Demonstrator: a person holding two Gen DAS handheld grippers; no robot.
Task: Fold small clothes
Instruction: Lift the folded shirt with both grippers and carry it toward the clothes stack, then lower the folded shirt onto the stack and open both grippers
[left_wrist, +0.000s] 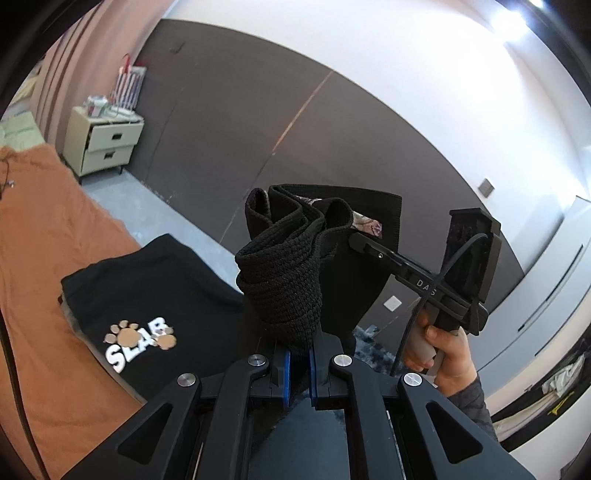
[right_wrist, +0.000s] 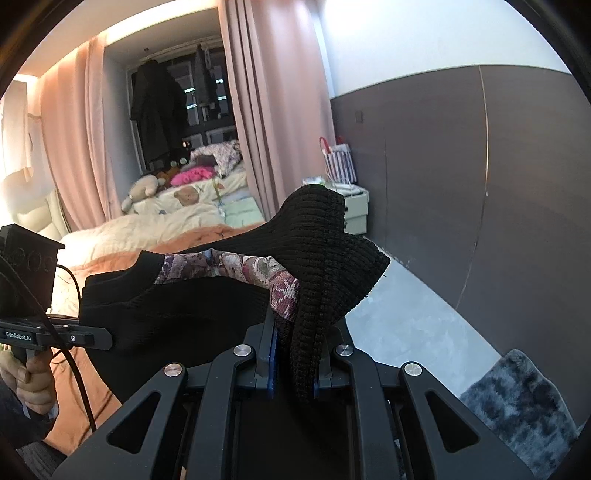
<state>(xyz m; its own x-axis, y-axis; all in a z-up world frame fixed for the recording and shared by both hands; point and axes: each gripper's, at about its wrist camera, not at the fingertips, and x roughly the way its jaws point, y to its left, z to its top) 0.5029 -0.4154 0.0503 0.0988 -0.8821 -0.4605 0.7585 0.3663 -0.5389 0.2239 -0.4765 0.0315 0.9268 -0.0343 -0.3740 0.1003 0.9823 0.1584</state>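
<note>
A black knit garment (left_wrist: 284, 280) with a floral-patterned lining (right_wrist: 258, 269) hangs in the air, stretched between both grippers. My left gripper (left_wrist: 300, 363) is shut on one bunched end of it. My right gripper (right_wrist: 293, 363) is shut on the other end, where ribbed black knit (right_wrist: 325, 251) folds over the fingers. The right gripper also shows in the left wrist view (left_wrist: 356, 238), clamped on the cloth, with a hand (left_wrist: 443, 354) on its grip. The left gripper shows at the left edge of the right wrist view (right_wrist: 107, 338). A folded black shirt with a paw-print logo (left_wrist: 147, 306) lies on the orange bedspread (left_wrist: 48, 280).
A cream nightstand (left_wrist: 101, 142) with a striped bag (right_wrist: 338, 162) on it stands by the dark wall panel. Pink curtains (right_wrist: 266, 110) hang beyond the bed, and pillows and plush toys (right_wrist: 177, 192) lie at its far end. A grey shaggy rug (right_wrist: 517, 398) covers part of the floor.
</note>
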